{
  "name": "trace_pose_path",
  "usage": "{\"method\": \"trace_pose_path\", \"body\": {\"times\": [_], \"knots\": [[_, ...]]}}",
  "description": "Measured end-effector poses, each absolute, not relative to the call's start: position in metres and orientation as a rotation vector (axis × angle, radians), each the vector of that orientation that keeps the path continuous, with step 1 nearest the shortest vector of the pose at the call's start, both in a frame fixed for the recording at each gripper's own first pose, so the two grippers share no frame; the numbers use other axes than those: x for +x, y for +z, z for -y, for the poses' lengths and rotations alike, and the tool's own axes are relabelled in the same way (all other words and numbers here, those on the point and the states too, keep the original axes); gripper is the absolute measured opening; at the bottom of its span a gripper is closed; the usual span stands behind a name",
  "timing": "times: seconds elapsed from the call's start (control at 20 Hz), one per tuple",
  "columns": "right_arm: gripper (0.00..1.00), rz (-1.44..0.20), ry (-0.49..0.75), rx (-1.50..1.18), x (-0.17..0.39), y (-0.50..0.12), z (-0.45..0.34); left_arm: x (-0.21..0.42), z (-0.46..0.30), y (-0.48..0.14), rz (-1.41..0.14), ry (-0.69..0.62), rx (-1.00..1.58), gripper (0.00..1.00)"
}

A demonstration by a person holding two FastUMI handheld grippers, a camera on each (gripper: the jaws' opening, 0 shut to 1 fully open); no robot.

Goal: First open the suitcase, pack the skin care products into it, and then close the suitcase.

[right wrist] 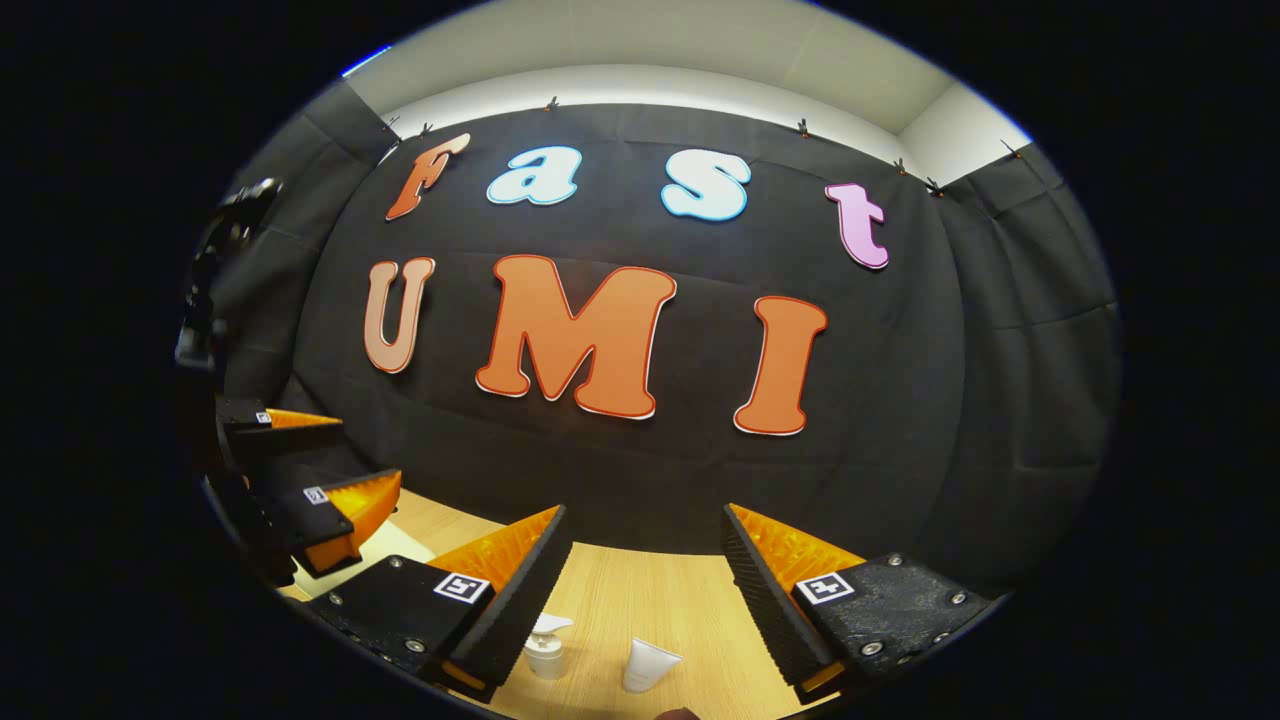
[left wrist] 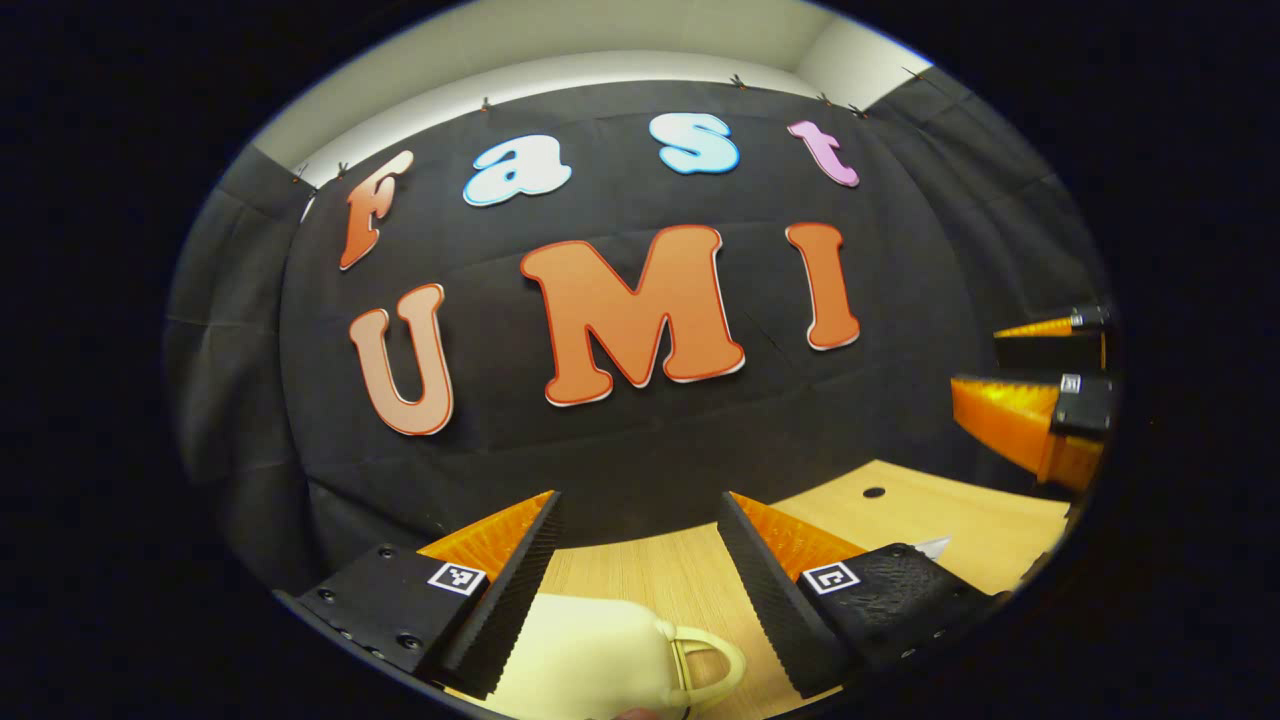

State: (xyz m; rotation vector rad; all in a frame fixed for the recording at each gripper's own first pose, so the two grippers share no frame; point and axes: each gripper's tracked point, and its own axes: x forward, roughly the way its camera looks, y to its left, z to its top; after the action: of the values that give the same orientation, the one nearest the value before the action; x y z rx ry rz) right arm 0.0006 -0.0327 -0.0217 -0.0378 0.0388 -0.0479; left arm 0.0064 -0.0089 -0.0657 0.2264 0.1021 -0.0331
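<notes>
Both grippers held above the bench, jaws wide and holding nothing.

In the left gripper view, the left gripper [left wrist: 640,560] is over the cream suitcase [left wrist: 600,660], whose handle [left wrist: 705,660] lies low between the jaws. In the right gripper view, a pump bottle [right wrist: 546,650] and a white tube [right wrist: 645,665] stand on the bench [right wrist: 640,590] between the right gripper [right wrist: 645,560] jaws, apart from them.

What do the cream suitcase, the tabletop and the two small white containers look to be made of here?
Suitcase: looks like hard plastic with a smooth satin shell and a moulded loop handle; the material is not certain.
Tabletop: pale wood or wood-look laminate, with straight grain lines and a matte finish.
Pump bottle and tube: probably plastic, opaque white and smooth; too small to confirm.
</notes>
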Motion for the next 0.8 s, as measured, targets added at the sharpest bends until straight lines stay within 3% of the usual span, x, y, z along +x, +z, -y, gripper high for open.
{"method": "trace_pose_path", "body": {"times": [0.8], "knots": [[0.95,-0.068,-0.157,-0.072,-0.009,-0.036,0.090,-0.010,0.031,-0.202,-0.312,-0.161,0.565,0.99]]}}
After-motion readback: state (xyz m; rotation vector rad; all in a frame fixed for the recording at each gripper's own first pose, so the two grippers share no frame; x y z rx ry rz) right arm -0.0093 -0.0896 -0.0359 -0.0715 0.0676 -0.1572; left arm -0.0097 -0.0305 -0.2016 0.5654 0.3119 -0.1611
